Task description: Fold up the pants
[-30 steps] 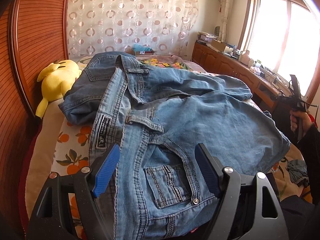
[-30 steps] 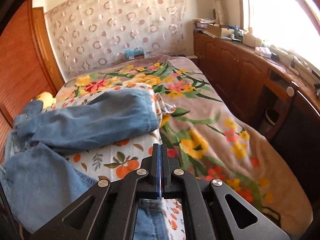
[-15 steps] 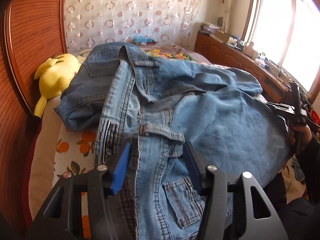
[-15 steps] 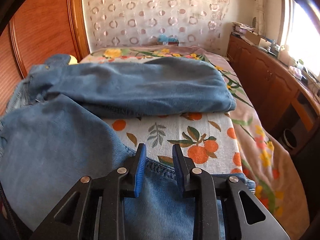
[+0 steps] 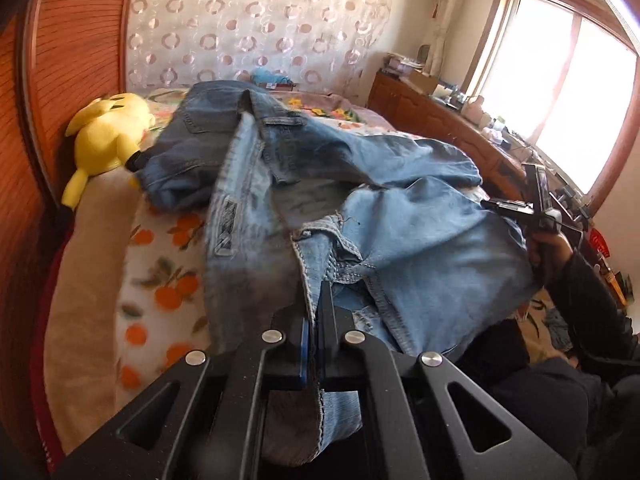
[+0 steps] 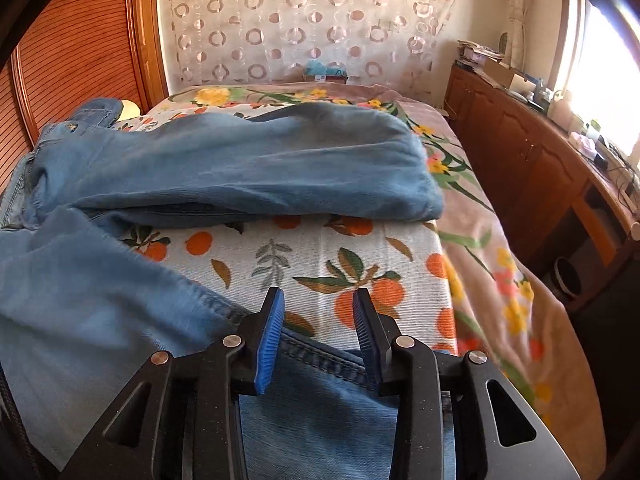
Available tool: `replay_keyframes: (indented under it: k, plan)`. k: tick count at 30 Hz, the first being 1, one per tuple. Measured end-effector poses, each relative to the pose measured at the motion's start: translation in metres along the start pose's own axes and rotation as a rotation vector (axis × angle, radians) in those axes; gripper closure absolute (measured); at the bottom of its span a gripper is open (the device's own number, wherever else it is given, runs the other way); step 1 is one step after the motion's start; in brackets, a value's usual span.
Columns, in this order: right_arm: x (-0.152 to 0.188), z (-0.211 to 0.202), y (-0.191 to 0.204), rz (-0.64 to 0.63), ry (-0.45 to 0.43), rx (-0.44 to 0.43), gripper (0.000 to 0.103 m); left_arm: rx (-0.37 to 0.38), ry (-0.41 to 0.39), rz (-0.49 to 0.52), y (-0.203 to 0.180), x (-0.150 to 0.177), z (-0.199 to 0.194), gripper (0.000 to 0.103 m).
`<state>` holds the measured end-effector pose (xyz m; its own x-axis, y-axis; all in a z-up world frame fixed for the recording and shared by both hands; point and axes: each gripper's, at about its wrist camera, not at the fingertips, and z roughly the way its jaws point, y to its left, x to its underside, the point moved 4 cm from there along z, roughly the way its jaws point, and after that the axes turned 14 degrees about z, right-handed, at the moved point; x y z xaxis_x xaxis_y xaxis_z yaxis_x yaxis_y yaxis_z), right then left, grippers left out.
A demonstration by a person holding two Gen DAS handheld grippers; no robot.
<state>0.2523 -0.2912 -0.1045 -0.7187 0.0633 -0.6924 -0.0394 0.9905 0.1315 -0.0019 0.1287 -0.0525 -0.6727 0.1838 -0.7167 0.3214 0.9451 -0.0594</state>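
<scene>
Blue jeans (image 5: 400,232) lie crumpled across the bed, waistband and leather patch to the left. My left gripper (image 5: 314,312) is shut on a stitched denim edge near the fly, and the cloth runs back between its pads. In the right wrist view one jeans leg (image 6: 240,168) lies folded across the bed, and the other leg's hem (image 6: 320,354) passes under my right gripper (image 6: 318,312). Its jaws are opening, with the hem low between them and the blue pads clear of it. The right gripper (image 5: 536,200) also shows in a hand at the jeans' right side.
A yellow plush toy (image 5: 108,136) sits against the wooden headboard (image 5: 72,60) on the left. An orange-print cover (image 6: 320,256) and a floral blanket (image 6: 480,240) lie on the bed. A wooden cabinet (image 6: 520,152) with clutter runs under the window to the right.
My left gripper moved in and shut on the denim near the fly. My right gripper went from shut to open and dropped over the near leg's hem.
</scene>
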Motion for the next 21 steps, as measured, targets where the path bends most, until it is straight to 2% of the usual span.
replay_keyframes:
  k: [5,7,10,13,14,17,21]
  plan:
    - [0.0,-0.001,-0.003,0.011,0.007,0.001,0.061,-0.04,0.074,-0.002,0.003,0.023,0.011,0.099]
    - [0.001,-0.001,-0.002,0.011,0.009,0.01,0.06,-0.052,0.074,-0.007,0.004,0.023,0.015,0.099]
    - [0.004,-0.002,0.0,0.016,0.017,0.008,0.06,-0.075,0.053,-0.005,0.006,0.012,0.013,0.088]
    - [0.003,-0.005,0.002,0.013,0.013,0.001,0.059,-0.099,0.018,0.011,0.009,-0.004,0.007,0.069]
    - [0.003,-0.007,0.004,0.01,0.009,-0.006,0.059,-0.1,0.004,0.015,0.009,-0.01,0.007,0.06]
    - [0.001,-0.016,0.015,0.007,-0.007,-0.039,0.059,-0.106,-0.031,0.03,0.014,-0.028,0.01,0.057]
    - [0.003,-0.022,0.041,0.005,-0.021,-0.109,0.054,-0.123,-0.027,0.051,0.021,-0.05,0.033,0.057]
